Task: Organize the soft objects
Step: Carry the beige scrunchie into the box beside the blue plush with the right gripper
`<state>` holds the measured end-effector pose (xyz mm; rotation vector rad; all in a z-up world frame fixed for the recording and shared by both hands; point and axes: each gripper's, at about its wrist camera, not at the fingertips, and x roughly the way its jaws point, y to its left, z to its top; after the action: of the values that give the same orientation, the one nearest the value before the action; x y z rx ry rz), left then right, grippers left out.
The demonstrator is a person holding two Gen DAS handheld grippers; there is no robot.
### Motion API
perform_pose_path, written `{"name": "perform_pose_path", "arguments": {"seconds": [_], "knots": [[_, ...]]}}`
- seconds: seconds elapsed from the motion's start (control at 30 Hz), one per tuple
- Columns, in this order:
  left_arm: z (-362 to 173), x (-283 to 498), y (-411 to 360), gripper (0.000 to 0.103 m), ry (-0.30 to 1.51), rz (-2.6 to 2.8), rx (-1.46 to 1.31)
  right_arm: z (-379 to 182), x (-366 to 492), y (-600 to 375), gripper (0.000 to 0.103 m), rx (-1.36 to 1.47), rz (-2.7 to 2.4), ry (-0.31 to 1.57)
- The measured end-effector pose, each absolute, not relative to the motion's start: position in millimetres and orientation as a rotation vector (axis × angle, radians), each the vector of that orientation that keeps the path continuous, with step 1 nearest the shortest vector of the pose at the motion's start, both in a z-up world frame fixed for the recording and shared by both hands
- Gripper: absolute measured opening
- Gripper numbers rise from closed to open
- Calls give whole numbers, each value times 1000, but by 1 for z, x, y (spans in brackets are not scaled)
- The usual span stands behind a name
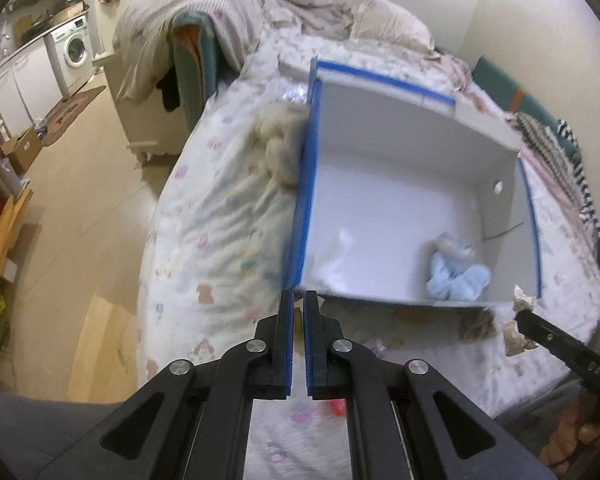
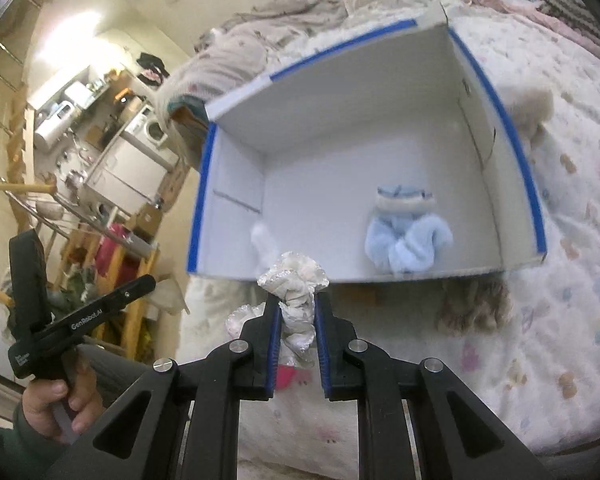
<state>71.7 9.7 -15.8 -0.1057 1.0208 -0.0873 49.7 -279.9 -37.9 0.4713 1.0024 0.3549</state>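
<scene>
- Two grippers are at work: the right gripper [image 2: 297,304] is clamped on a white frilly scrunchie [image 2: 296,280], its blue pads pressing the crumpled fabric from both sides, with ruffles bunched above the fingertips.
- By contrast, the left gripper [image 1: 299,300] is clenched with nothing between its pads (only a thin slit shows), and hovers over the bedsheet [image 1: 220,216] just before the near left corner of the box.
- Ahead of both stands an open white box [image 2: 380,92] with blue-taped rims, resting on the bed; the held scrunchie hangs just short of its near wall, not yet over the floor of the box.
- Inside already lies one pale blue fluffy scrunchie [image 2: 408,240], towards the near right side; a small white blurred patch beside it is too unclear to name.
- Still outside: a cream fluffy piece [image 1: 280,144] touching the box's left wall, a brownish fluffy one [image 2: 474,308] on the sheet just before the near wall, and a pink scrap [image 2: 284,376] below the right gripper.
- My judgement: early days, one item stowed, one in transit, several left.
</scene>
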Motion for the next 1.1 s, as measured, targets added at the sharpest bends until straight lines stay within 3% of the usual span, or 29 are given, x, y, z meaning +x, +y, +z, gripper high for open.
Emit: {"name": "perform_pose_path", "arguments": {"seconds": [0.2, 0.43, 1.1], "knots": [[8, 94, -3, 4, 983, -137, -99, -22, 70, -282, 18, 434, 331, 973], [-1, 130, -20, 4, 1047, -226, -153, -16, 96, -286, 18, 404, 315, 952], [-69, 169, -72, 5, 1088, -266, -82, -93, 139, -279, 18, 436, 232, 1133]]}}
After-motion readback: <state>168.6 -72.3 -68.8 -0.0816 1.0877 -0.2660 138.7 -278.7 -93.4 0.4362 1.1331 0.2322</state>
